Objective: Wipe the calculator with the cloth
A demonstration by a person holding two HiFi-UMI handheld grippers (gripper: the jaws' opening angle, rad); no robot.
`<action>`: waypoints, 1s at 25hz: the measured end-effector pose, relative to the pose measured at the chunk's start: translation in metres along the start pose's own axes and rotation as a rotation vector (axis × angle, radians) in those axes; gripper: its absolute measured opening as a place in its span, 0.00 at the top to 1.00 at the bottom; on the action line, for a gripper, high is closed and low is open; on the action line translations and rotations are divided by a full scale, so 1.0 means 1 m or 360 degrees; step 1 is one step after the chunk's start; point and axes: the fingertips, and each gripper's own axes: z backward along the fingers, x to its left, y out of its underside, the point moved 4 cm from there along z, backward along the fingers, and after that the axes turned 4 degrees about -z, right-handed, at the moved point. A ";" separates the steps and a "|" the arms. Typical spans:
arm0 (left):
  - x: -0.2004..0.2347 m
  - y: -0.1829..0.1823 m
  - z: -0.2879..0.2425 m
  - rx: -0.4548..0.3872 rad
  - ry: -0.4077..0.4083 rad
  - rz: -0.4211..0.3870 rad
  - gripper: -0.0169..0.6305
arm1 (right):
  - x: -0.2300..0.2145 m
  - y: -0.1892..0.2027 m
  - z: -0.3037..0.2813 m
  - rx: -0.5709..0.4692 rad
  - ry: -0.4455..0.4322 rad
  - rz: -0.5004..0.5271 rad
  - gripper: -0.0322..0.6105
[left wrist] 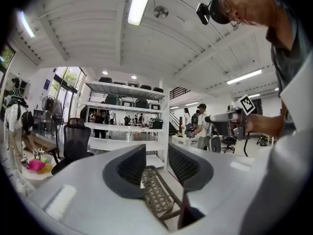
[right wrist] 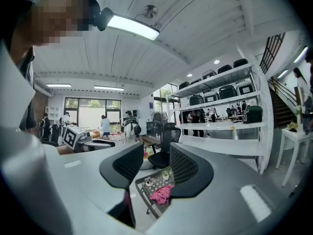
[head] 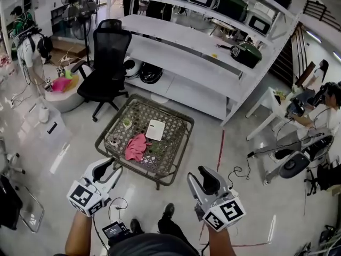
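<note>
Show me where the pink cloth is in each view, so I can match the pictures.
Head view: the pink cloth lies on the low wicker table, left of centre.
Left gripper view: not in it; only a table corner shows between the jaws.
Right gripper view: low centre, in the gap between the jaws.
Shared landmark: the black office chair.

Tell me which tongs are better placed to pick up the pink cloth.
Probably the left tongs: open, empty, and nearer the cloth. The right tongs, also open and empty, sit farther off.

Soft crumpled pink cloth [head: 136,146], smooth white calculator [head: 156,129], woven wicker table [head: 173,143], glossy pale floor [head: 266,207]
</note>
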 end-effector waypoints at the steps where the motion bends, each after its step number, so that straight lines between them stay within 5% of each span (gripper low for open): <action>1: 0.001 0.001 -0.004 0.0016 -0.0014 0.0004 0.73 | -0.006 0.001 -0.005 0.0001 -0.0020 -0.0015 0.70; 25: -0.010 -0.006 -0.109 0.0239 -0.0499 -0.0003 0.73 | -0.181 0.009 -0.091 0.0020 -0.0480 -0.0186 0.70</action>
